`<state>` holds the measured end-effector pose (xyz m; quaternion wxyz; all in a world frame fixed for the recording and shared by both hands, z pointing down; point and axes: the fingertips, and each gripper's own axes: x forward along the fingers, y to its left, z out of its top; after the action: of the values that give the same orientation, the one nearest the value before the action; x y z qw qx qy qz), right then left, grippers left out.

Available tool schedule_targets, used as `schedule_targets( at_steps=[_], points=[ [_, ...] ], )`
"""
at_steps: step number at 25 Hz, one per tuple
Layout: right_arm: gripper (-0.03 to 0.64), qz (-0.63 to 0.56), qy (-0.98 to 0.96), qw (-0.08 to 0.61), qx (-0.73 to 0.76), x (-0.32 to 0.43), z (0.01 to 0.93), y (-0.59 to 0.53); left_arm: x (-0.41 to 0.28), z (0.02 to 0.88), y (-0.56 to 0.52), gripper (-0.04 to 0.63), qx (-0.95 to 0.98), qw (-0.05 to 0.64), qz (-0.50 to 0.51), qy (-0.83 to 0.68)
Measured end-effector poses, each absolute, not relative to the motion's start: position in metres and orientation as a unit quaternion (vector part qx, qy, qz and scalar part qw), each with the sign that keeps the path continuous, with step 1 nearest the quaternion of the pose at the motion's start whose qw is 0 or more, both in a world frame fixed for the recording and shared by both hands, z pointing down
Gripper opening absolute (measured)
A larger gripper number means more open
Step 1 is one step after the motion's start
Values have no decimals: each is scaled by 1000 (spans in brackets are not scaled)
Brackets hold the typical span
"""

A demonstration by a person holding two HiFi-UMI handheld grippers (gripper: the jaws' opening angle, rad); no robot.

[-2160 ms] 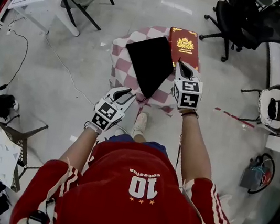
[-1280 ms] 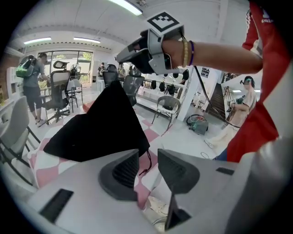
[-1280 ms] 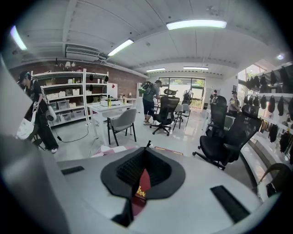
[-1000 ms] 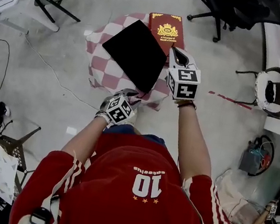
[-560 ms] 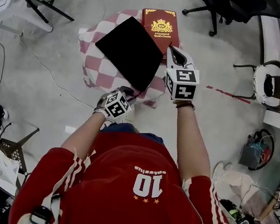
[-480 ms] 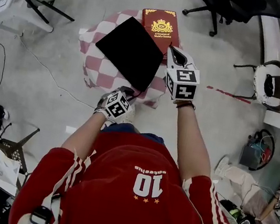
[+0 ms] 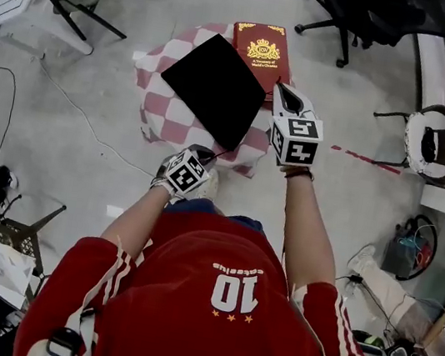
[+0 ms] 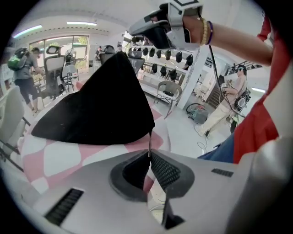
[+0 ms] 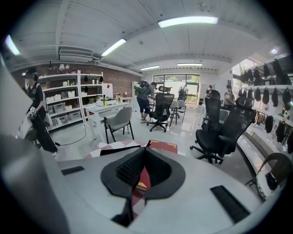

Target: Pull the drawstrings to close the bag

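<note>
Bag (image 7: 216,87): black, lying flat on the checked bench (image 7: 162,108), beside a red book (image 7: 264,53).
Left gripper (image 7: 203,154): jaws have just been closing; now grasping the drawstring (image 8: 149,139) at the bag's near corner.
Right gripper (image 7: 281,87): clenched at the bag's right corner; whether it has caught a cord cannot be told.

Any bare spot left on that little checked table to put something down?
Yes: the checked cloth left of the black bag, out to the table's left edge, is bare. The far right is crowded: red book, bag and right gripper sit close together.
</note>
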<state>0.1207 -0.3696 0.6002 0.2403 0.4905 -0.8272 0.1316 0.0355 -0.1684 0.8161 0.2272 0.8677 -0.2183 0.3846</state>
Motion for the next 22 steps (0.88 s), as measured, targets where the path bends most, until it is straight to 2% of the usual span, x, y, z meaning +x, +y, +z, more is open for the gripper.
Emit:
schedule_targets(
  at_steps=[8,15,22],
  points=[
    [18,120,-834,218,492,110,568,-351,-26,725,-190,21,868,228,281,-339],
    [18,111,-839,198,495,95,536,-322,-68,664,-191,21,864,204,240,-392],
    [18,98,-839,154,512,100,488,-292,-109,563,-212,20,865,131,174,-452]
  ],
)
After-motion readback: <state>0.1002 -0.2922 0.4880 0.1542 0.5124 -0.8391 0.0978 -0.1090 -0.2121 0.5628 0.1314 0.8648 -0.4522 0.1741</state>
